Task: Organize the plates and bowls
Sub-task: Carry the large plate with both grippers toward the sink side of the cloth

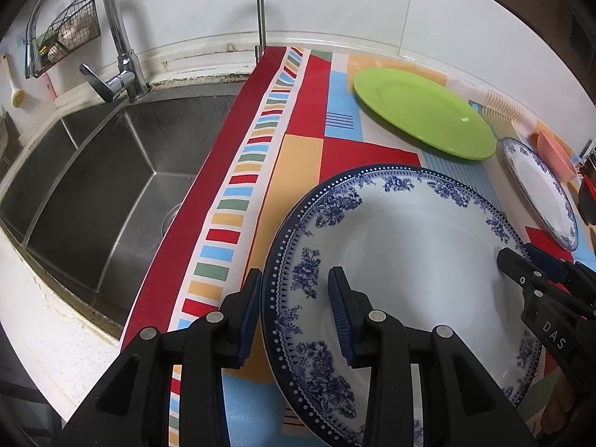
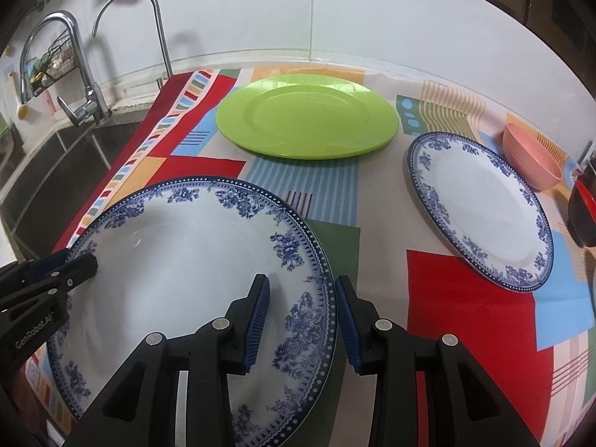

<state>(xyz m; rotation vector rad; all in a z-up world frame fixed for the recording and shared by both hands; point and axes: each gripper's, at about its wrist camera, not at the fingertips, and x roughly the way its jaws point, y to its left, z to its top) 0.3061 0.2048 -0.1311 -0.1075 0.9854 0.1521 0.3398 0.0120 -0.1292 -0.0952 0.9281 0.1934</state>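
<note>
A large white plate with a blue flower rim [image 1: 409,242] [image 2: 178,253] hangs just over the patterned cloth, held from both sides. My left gripper [image 1: 294,316] is shut on its left rim, one finger outside the edge and one on the inner face. On the opposite rim my right gripper [image 2: 301,320] grips the same way. Each gripper also shows in the other's view, the right gripper [image 1: 521,272] and the left gripper [image 2: 74,268]. A green plate [image 2: 305,115] lies behind, a smaller blue-rimmed plate [image 2: 480,208] to the right, and a pink bowl [image 2: 532,160] beyond that one.
The colourful cloth [image 2: 447,290] covers the counter. A steel sink [image 1: 93,186] with a tall faucet [image 1: 119,44] borders it on the left. A wire basket [image 1: 67,33] hangs on the wall. A red and black object [image 2: 583,212] sits at the far right edge.
</note>
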